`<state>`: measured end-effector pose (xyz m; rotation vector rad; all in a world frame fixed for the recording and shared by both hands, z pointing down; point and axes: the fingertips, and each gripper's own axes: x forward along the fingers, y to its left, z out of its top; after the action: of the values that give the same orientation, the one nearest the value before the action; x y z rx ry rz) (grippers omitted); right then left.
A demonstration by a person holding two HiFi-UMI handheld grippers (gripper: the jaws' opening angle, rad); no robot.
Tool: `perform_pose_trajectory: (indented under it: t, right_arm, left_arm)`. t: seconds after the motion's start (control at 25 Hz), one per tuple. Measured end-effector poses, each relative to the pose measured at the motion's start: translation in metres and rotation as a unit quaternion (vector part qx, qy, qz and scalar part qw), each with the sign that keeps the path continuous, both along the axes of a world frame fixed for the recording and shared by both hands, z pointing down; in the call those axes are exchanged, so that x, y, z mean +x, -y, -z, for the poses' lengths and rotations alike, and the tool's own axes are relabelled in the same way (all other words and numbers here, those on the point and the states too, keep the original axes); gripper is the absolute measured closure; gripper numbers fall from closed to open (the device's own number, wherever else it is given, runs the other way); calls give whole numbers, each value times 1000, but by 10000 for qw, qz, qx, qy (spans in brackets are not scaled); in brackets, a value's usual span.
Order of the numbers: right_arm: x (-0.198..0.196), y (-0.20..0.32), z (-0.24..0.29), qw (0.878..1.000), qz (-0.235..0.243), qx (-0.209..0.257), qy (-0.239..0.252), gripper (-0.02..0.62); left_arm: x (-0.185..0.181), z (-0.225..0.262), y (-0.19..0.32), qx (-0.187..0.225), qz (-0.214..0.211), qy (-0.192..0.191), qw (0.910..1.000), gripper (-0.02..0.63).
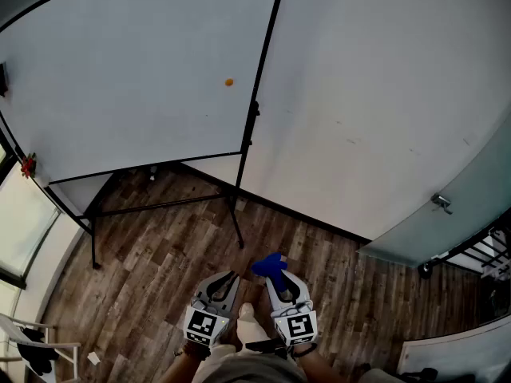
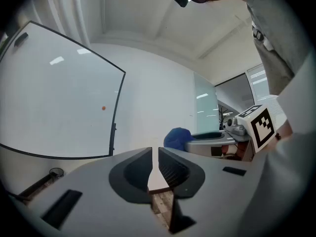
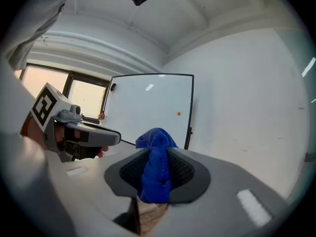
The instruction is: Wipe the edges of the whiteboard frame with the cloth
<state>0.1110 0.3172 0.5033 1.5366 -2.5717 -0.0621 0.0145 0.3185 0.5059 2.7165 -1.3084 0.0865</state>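
Note:
A whiteboard (image 1: 136, 70) with a thin black frame (image 1: 264, 62) stands on a black stand ahead of me; it also shows in the left gripper view (image 2: 59, 102) and the right gripper view (image 3: 148, 107). An orange dot (image 1: 229, 81) sits on its surface. My right gripper (image 1: 275, 276) is shut on a blue cloth (image 1: 270, 265), bunched between the jaws (image 3: 155, 169). My left gripper (image 1: 228, 278) is held beside it, jaws nearly closed with nothing between them (image 2: 154, 164). Both grippers hang low over the wooden floor, well short of the board.
A white wall (image 1: 383, 94) runs behind the board to the right. The black stand's legs (image 1: 160, 206) spread over the wood floor (image 1: 152, 278). A frosted glass door (image 1: 447, 214) is at right, a window (image 1: 20, 214) at left, a white chair (image 1: 32, 349) in the lower left.

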Motion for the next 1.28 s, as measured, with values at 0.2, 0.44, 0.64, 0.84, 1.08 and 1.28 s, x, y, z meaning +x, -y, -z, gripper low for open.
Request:
perform_pose_trajectory:
  t: [0.2,0.44,0.64,0.84,1.08,1.28]
  right_arm:
    - [0,20,6,9997,246,-14,63,479]
    - [14,77,17,9987,437,162,199,476]
    - [39,139,30,9971,526,400,390,476]
    - [58,202,47,9941,734,651,460,476]
    - [42,274,80,9914,810,971,348,476]
    - [21,352,110,9891,583,1346,157,477]
  left_arm:
    - [7,2,17,20,-42,2,10000,561]
    - [25,5,65,-14,-89,178,9998,561]
    - [49,11,118,19,-50,213,9998,561]
    - [67,27,171,200,-55,162,9997,561]
    - [71,47,243,388,-333,80,9987,561]
    - [62,87,321,893,-861,-188,9921,561]
